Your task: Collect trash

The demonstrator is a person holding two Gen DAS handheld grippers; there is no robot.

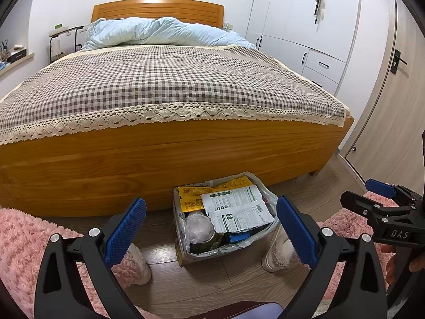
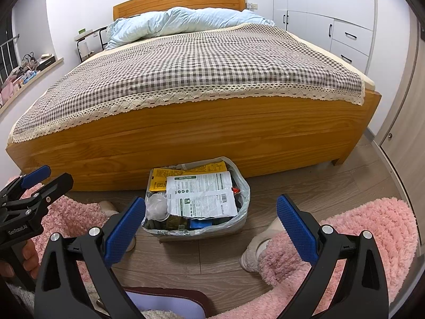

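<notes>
A box lined with a clear plastic bag stands on the wood floor against the bed's footboard. It is full of trash: a white printed wrapper, a yellow packet, crumpled clear plastic. My left gripper is open above the floor just in front of the box, holding nothing. My right gripper is open too, empty, hovering before the box; it also shows at the right of the left wrist view.
The wooden bed with a checked cover fills the background. Pink fluffy rugs lie left and right. Two feet in fuzzy slippers stand beside the box. White wardrobes and a door are at the right.
</notes>
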